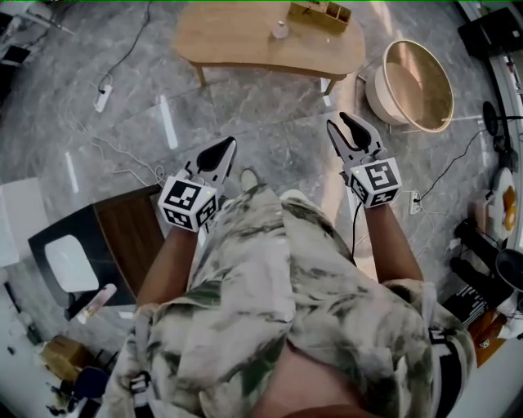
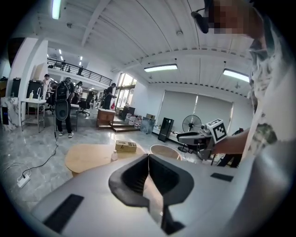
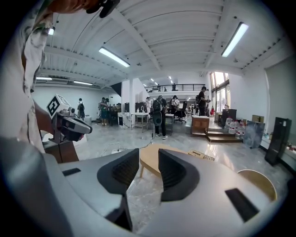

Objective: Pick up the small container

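Note:
The small container (image 1: 280,30), a pale little bottle, stands on a low wooden table (image 1: 245,41) at the far side of the floor, beside a wooden box (image 1: 320,11). It also shows in the left gripper view as the small bottle (image 2: 114,156) on the table top. Both grippers are held out in the air above the marble floor, well short of the table. My left gripper (image 1: 223,149) has its jaws together with nothing in them. My right gripper (image 1: 348,128) stands open and empty, and the table (image 3: 150,162) shows through its gap.
A round wooden tub (image 1: 413,86) leans to the right of the table. A dark side table (image 1: 131,237) stands at my left. A power strip (image 1: 102,96) and cables lie on the floor. Several people (image 2: 64,109) stand far back in the hall.

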The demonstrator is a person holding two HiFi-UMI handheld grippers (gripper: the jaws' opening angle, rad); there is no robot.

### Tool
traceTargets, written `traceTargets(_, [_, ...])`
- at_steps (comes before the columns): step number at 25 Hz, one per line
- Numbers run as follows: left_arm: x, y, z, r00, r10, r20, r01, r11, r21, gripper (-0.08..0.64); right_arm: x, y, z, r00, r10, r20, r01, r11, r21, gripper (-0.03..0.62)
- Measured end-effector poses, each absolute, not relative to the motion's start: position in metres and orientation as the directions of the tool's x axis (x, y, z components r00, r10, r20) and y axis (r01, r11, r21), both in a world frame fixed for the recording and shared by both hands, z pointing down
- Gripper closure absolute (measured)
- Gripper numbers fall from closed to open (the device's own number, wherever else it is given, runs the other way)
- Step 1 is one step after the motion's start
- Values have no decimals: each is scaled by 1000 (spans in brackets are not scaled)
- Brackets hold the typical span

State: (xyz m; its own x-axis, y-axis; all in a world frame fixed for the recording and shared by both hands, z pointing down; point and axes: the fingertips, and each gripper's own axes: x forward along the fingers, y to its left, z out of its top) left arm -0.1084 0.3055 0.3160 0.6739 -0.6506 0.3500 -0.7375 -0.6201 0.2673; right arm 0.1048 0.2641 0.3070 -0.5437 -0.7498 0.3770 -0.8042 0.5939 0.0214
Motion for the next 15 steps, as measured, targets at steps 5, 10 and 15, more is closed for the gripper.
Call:
traceTargets(5, [-137, 279, 326, 697, -619, 361, -714, -645, 271, 537, 78, 238, 307, -514, -777, 364, -828, 561, 26, 443])
traceTargets(10, [-149, 263, 332, 712, -602, 362, -700, -649, 297, 537, 59, 226, 311, -509, -774, 377, -829, 558, 25, 443])
traceTargets(15, [-142, 245, 343, 727, -572, 380, -685, -649, 332, 537, 58, 203, 320, -507, -769, 390, -831, 556, 15, 443])
